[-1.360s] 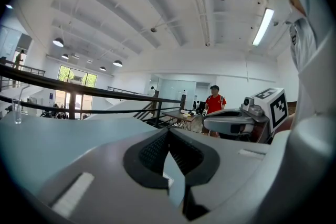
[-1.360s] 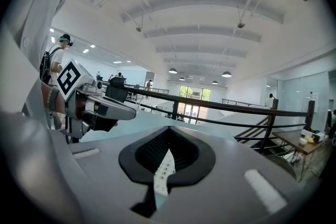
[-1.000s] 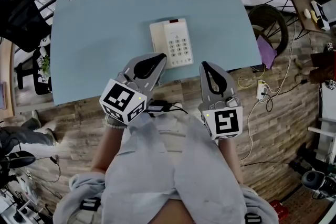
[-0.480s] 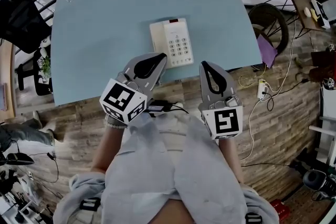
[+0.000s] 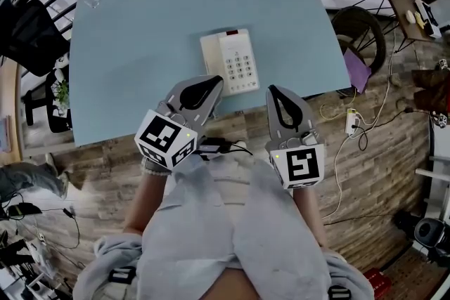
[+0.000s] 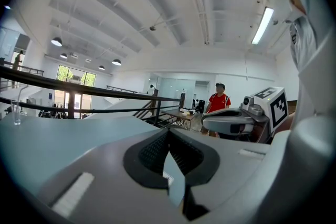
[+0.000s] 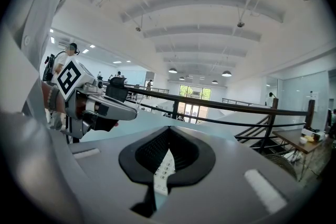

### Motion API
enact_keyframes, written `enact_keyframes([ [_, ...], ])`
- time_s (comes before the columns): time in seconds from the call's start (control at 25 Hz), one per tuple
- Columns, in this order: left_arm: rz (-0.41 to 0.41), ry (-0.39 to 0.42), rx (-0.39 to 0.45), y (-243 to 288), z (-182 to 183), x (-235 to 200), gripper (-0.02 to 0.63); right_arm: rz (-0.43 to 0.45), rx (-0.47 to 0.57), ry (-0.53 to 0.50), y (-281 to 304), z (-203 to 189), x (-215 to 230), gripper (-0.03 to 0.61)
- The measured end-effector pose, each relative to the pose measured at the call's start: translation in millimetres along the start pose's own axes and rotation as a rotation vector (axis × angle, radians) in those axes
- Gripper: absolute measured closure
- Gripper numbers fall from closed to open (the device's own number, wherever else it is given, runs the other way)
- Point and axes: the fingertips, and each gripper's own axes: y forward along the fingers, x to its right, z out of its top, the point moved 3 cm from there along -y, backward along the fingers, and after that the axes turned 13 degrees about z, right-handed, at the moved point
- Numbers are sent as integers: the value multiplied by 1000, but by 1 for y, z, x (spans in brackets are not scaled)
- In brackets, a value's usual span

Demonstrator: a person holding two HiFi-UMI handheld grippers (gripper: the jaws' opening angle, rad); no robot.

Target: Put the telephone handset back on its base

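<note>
Telephone [image 5: 228, 61] sits flat on the table [image 5: 140, 31], close to the near edge and a bit right of its middle, keypad side to the right. Handset [image 5: 209, 60] looks like the pale strip along the phone's left side, lying in the cradle. No cord or gap shows, so seated is a judgement, not certain at this size.

Change over the last second: basically none. The phone holds the same spot and angle on the table, and the slight shift in the head view reads as the camera moving, not the phone. Both grippers hover where they were, short of the phone at the near edge, neither touching it.

Left gripper [image 5: 215, 81] is just beside the phone's near-left corner. Its fingers [image 6: 105, 165] are pressed together with nothing between them. Right gripper [image 5: 273, 89] is off the phone's near-right corner, over the table's edge. Its fingers [image 7: 226, 176] also meet at the tips and hold nothing, and only the keypad shows through the slot behind them.

Meaning for the task: with the handset apparently on the base, both grippers empty and nothing moving, this reads as either task done and idling, or a pause before any start. Done is more likely. If the handset is not fully seated, a nudge from the left gripper would be the nearest option.
</note>
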Motion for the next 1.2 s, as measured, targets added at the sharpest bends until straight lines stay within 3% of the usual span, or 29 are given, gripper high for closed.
enact_keyframes([
  [1.2, -9, 4, 1, 2, 1, 1, 611, -6, -6, 1, 0, 0, 1, 575],
])
